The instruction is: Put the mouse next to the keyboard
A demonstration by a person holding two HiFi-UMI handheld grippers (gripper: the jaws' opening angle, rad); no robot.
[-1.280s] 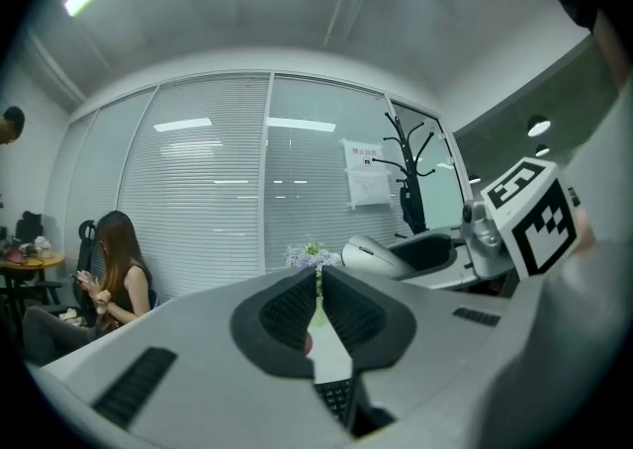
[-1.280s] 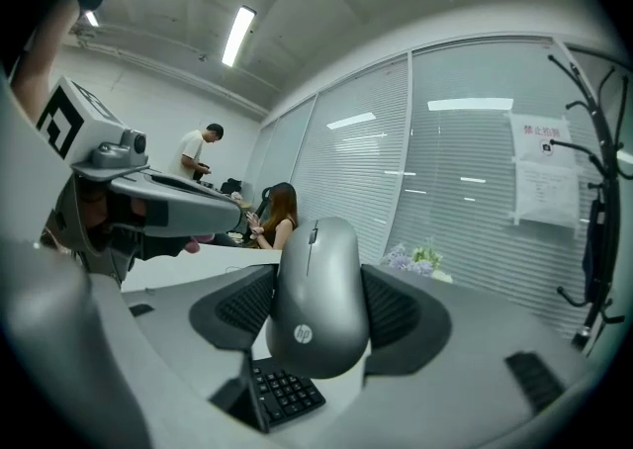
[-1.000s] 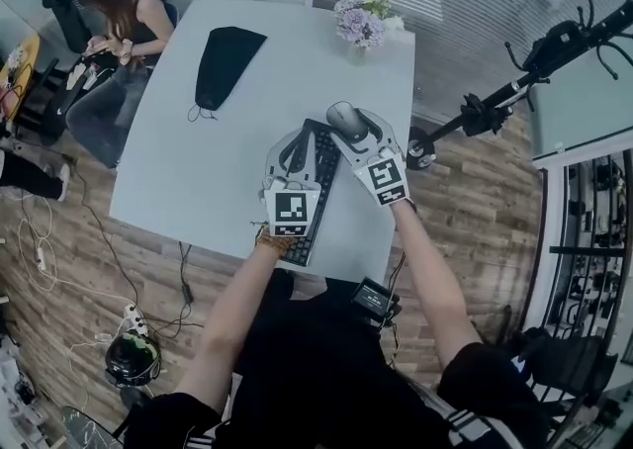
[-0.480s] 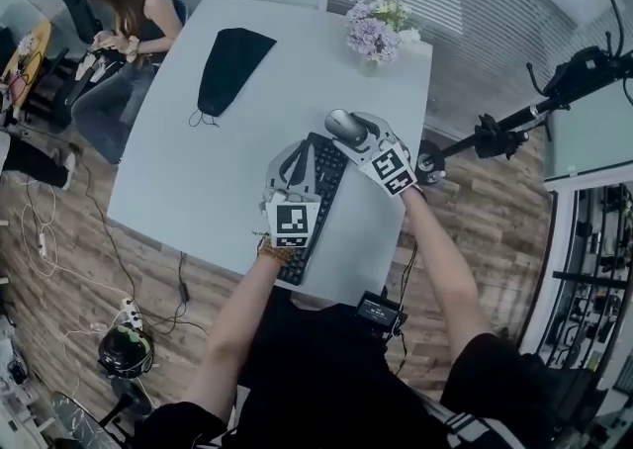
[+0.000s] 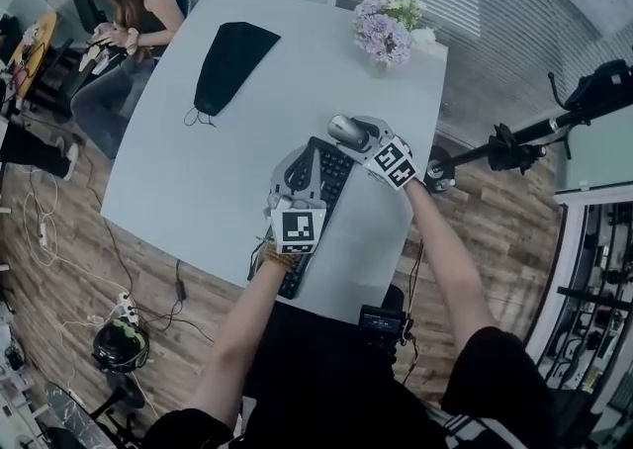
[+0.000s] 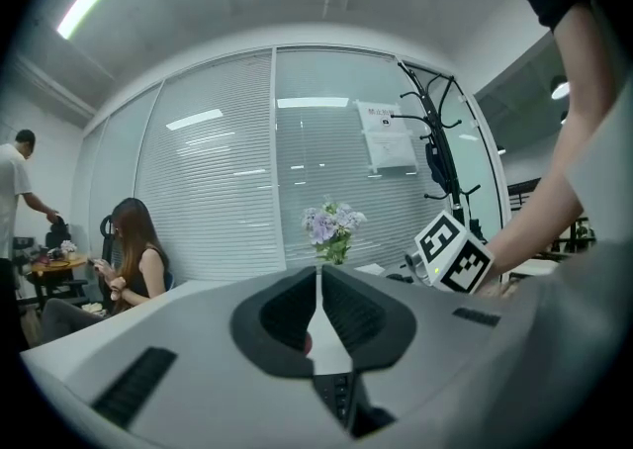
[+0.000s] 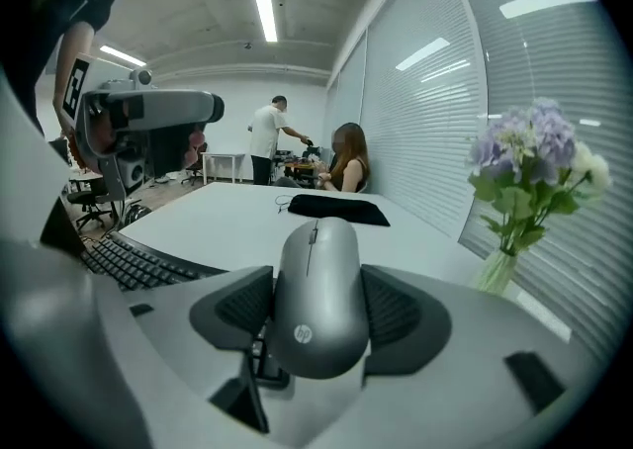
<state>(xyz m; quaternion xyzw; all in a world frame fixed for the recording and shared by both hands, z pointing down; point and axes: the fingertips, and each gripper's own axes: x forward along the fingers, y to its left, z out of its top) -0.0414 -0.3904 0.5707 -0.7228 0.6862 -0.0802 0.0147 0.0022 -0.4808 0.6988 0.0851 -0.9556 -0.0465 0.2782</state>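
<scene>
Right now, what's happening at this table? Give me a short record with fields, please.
Right hand-held gripper: shut on the grey mouse
Left hand-held gripper: jaws together, holding nothing, over the keyboard
Mouse position: just right of the keyboard's far end; cannot tell whether it touches the table
Table: white
Also there: black pouch, vase of flowers

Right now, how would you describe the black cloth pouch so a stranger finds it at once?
On the large white table, left of the vase of lilac flowers, lies a flat black cloth pouch with a thin cord. Unlike the black keyboard, it is soft and tapered.
</scene>
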